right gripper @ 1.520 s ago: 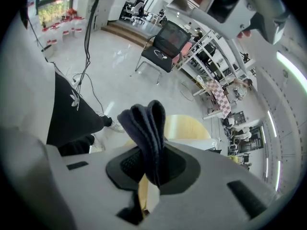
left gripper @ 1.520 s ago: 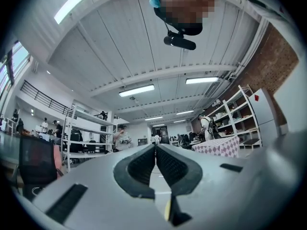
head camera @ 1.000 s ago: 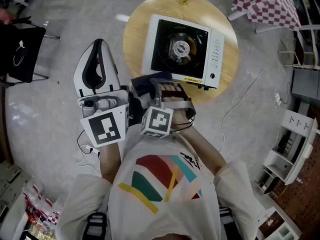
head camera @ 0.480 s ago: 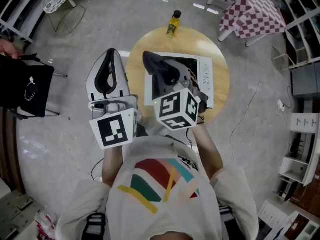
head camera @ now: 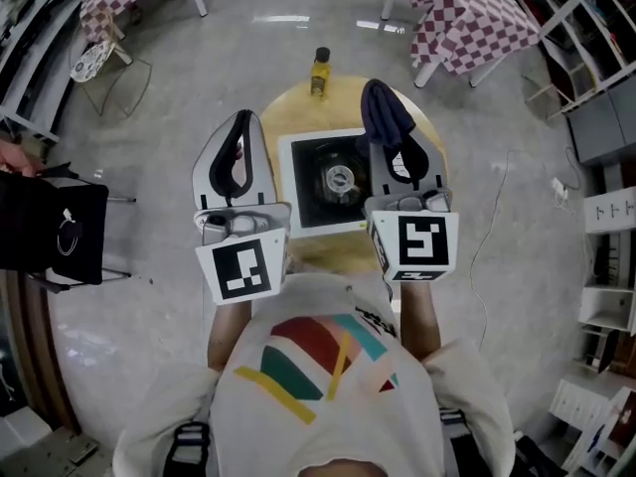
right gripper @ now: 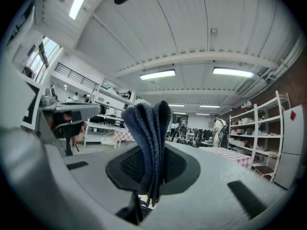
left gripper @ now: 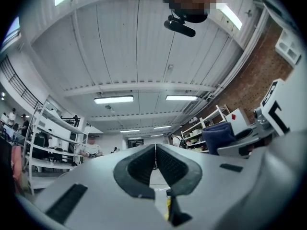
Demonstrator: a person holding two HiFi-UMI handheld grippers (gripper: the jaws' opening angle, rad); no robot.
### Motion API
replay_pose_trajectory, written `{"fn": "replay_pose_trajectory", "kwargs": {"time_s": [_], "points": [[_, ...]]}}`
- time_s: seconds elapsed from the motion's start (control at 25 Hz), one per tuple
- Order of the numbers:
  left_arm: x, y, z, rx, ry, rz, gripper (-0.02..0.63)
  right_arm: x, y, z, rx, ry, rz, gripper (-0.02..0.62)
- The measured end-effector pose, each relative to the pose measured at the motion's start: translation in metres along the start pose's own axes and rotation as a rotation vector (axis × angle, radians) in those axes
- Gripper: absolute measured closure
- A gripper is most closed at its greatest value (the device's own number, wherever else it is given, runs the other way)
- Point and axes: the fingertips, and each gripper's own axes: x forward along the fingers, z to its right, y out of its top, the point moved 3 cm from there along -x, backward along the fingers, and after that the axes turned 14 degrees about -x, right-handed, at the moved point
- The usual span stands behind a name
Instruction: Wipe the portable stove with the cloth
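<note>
The white portable stove with its black top and round burner sits on a round wooden table. Both grippers are held up level above it, side by side, pointing away from me. My right gripper is shut on a folded dark blue cloth, which sticks out past the jaw tips. My left gripper is shut with nothing between its pads. The cloth also shows at the right of the left gripper view.
A yellow bottle with a black cap stands at the table's far edge. Checkered-cloth tables stand beyond it. A black chair is at the left, and shelving runs along the right.
Both grippers have been raised from in front of my chest to level above the stove. The right one swung rightward, carrying the cloth up and clear of the stove.
</note>
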Motion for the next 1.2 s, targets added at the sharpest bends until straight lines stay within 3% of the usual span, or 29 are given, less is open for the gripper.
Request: {"fn": "replay_pose_trajectory", "kwargs": {"time_s": [0.24, 0.36, 0.52, 0.64, 0.88, 1.08, 1.2], "points": [[0.009, -0.005, 0.005, -0.035, -0.031, 0.01, 0.598, -0.018, -0.014, 0.021, 0.037, -0.114, 0.016, 0.563], [0.016, 0.003, 0.007, -0.057, -0.028, 0.071, 0.598, -0.022, -0.016, 0.027, 0.017, -0.133, 0.011, 0.561], [0.018, -0.005, 0.006, -0.06, -0.024, 0.024, 0.598, -0.022, -0.017, 0.032, 0.016, -0.142, 0.017, 0.563], [0.021, 0.001, 0.006, -0.068, -0.02, 0.067, 0.598, -0.021, -0.016, 0.034, 0.018, -0.146, 0.023, 0.563], [0.016, -0.014, 0.005, -0.052, -0.033, -0.002, 0.598, -0.021, -0.02, 0.035, 0.029, -0.146, 0.019, 0.563], [0.015, -0.011, 0.003, -0.054, -0.03, 0.008, 0.598, -0.022, -0.02, 0.035, 0.037, -0.138, 0.024, 0.563], [0.016, -0.002, 0.003, -0.063, -0.025, 0.055, 0.598, -0.02, -0.016, 0.03, 0.03, -0.113, 0.039, 0.563]]}}
